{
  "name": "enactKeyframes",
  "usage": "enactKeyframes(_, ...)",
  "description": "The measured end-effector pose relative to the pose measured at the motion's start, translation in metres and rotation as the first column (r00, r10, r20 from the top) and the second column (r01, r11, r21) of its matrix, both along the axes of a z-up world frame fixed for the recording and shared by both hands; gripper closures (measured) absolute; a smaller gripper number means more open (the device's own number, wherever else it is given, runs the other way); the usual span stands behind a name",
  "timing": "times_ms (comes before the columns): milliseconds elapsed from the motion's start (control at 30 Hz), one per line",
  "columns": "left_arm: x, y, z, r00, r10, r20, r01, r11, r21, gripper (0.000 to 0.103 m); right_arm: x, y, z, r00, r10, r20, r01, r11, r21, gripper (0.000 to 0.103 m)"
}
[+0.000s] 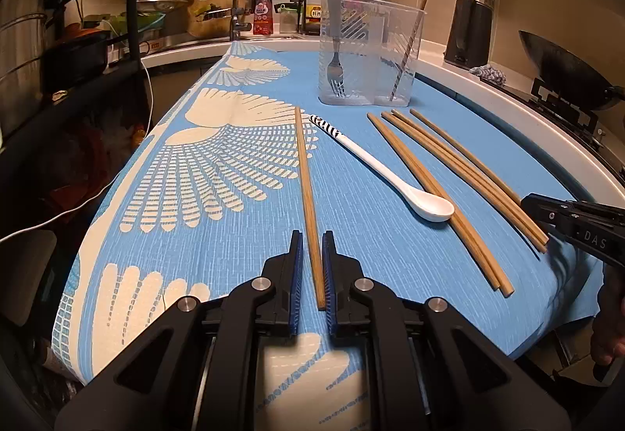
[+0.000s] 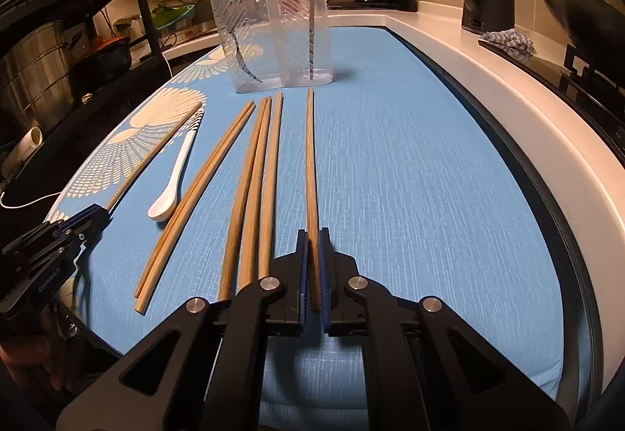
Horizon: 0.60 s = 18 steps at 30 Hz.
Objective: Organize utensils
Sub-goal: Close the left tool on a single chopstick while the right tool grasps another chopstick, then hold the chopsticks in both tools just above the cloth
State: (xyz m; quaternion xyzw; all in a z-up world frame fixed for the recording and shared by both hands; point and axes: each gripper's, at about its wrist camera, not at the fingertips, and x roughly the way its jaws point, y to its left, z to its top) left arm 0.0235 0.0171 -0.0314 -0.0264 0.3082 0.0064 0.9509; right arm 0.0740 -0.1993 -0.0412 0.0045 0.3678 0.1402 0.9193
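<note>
Your left gripper is closed on the near end of a single chopstick, which runs away from you over the patterned part of the blue cloth covering the worktop. Your right gripper is likewise clamped on the near end of another chopstick, the rightmost one on the cloth, pointing toward the far clear container.

Between your two grippers lie five loose chopsticks: a pair angled to the left and three close together just left of the right gripper. A white spoon with a striped handle lies between the left chopstick and the loose ones, its bowl toward you and touching the nearest of the angled pair.

The container stands at the far end of the cloth. Its left compartment holds a fork, tines down; its right compartment holds one chopstick leaning upright.
</note>
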Motion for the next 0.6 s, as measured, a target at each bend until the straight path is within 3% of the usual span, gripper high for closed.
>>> enactKeyframes(600, -0.0057, -0.0014, -0.0031, 0.999, 0.013, 0.031, -0.013, 1.0, 0.001, 0.092, -0.0026, -0.0042, -0.0005, 1.0, 0.0, 0.011, 0.0, 1.0, 0.006, 0.094)
